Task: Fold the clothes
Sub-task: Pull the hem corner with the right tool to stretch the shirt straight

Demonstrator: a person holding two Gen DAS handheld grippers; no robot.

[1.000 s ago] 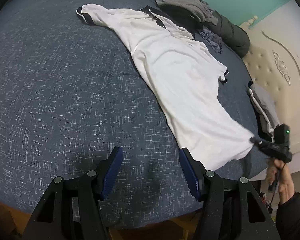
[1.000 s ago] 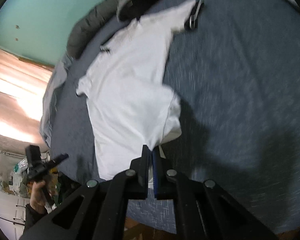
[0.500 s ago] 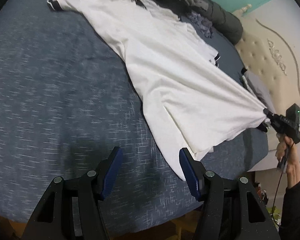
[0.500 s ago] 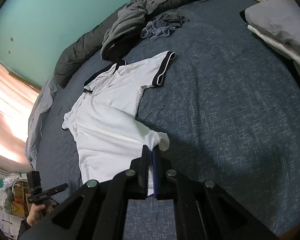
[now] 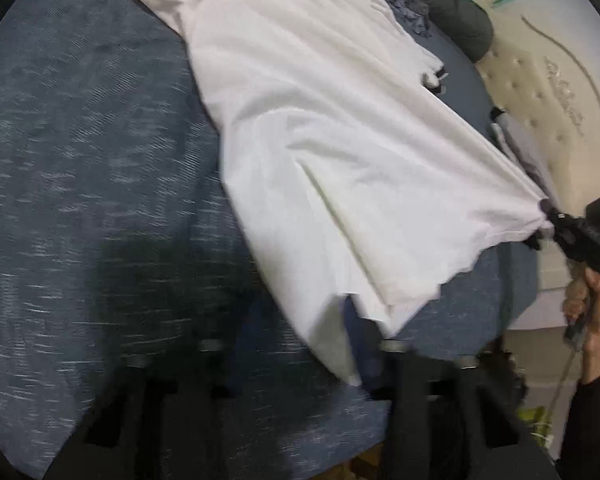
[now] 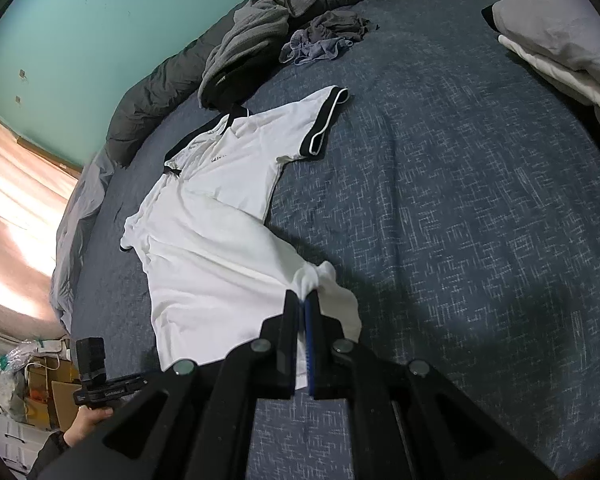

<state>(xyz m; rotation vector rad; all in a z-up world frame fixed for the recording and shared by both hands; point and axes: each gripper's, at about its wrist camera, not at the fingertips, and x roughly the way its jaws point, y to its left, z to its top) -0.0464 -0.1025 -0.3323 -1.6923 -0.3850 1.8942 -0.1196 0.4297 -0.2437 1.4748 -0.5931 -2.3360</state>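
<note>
Pinching the white polo shirt's (image 6: pixel 220 256) hem corner, our right gripper (image 6: pixel 302 320) lifts it taut off the bed (image 6: pixel 460 200) for squaring, while our blurred left gripper (image 5: pixel 292 364) looks spread below the hem.

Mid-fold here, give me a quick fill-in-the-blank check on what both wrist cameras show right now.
1. The right gripper is shut on the hem of the white ____ shirt.
2. The shirt's sleeve cuffs are trimmed in ____.
3. The shirt lies on a ____ bedspread.
4. The grey clothes pile lies near the ____ wall.

Missing words: polo; black; blue; teal
</note>
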